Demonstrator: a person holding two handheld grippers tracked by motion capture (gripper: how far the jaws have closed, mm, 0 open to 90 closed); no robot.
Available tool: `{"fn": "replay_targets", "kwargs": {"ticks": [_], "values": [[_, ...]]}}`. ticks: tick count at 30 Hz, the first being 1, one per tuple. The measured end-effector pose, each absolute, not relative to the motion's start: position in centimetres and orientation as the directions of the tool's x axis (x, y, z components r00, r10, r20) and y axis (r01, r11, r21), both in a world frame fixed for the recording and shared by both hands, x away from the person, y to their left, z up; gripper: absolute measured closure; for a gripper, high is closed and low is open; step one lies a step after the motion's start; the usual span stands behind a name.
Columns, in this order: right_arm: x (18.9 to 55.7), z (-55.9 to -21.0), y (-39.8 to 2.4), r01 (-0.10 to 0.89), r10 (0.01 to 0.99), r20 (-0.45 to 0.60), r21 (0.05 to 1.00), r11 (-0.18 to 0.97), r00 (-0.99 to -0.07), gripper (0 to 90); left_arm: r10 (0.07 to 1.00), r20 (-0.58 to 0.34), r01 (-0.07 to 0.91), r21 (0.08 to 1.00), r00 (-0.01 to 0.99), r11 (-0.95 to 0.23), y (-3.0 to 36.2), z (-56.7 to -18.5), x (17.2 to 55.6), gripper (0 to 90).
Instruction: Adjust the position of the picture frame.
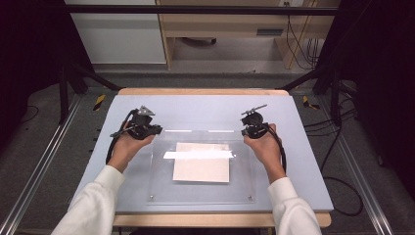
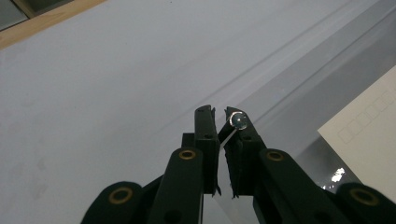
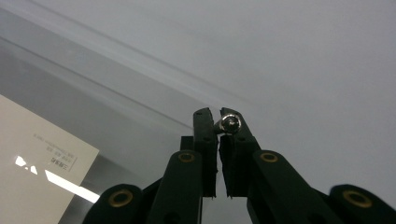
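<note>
A clear acrylic plate lies over a sheet of pale paper on the grey table top. My left gripper is at the plate's far left corner. Its jaws are shut on the thin plate edge beside a small round metal stud, gripper. My right gripper is at the far right corner, gripper, shut on the plate next to another stud. The paper shows under the plate, with printed text on it.
The grey table top has a wooden rim at its far edge. Small studs sit at the plate's near corners. Dark frame posts and cables flank the table.
</note>
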State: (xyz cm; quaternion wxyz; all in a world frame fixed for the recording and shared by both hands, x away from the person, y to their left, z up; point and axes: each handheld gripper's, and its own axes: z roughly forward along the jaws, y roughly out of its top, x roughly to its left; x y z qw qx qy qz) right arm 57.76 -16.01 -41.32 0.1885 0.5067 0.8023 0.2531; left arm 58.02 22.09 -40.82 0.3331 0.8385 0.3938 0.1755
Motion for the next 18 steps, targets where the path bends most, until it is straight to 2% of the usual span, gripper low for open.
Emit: {"fn": "replay_targets", "kwargs": {"ticks": [18], "values": [[57.8, -43.2, -16.0, 0.731, 0.910, -0.041, 0.581, 0.357, -0.413, 85.7, 0.793, 0.015, 0.580, 0.674, 0.609, -0.458, 21.9, -43.4, 58.6, 84.0]]}}
